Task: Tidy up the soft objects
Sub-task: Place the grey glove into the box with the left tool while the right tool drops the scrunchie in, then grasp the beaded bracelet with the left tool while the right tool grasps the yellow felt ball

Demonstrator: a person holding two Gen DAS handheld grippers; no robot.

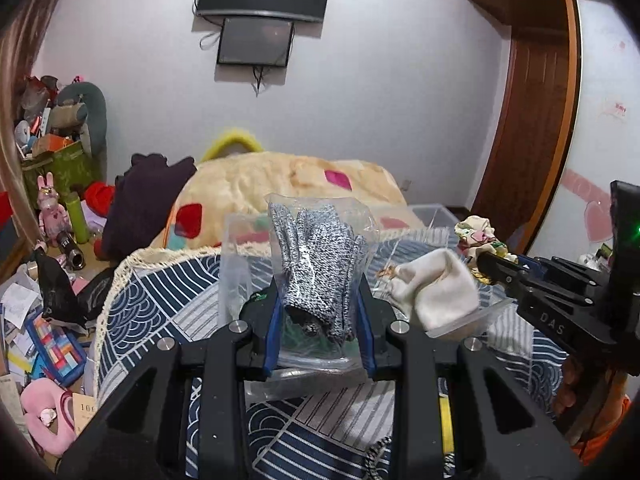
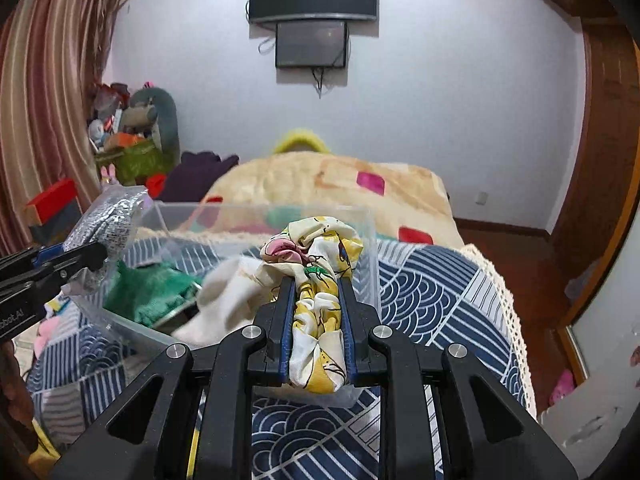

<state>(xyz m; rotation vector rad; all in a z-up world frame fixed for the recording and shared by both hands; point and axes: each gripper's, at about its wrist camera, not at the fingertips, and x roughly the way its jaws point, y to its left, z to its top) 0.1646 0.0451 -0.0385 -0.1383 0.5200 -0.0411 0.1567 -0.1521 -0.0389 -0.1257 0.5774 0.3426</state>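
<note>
Right now both hands are busy, so start on the left side. The left gripper has its fingers squeezed on a clear plastic bag with grey gloves inside. The bag stands up from the fingers, held at its lower part, above the patterned surface. It looks light and floppy, and the plastic is probably slippery, so a hold low down, where the gloves make it thick, seems safest.

Next to it, a little to the right, a white sock hangs at the edge of the clear plastic box. The sock is blurry, and I cannot tell what holds it up. Inside the box lies a green knitted thing.

Furthest right, the right gripper has its fingers closed tight on a scrunched cloth with yellow and pink flowers. The cloth is held by its middle, just in front of the box's near wall. It looks soft and squashy, so it should not break, but loose ends may sag or catch on the box rim. Gripping the thick bunched part, as it is now, looks like the best spot.
</note>
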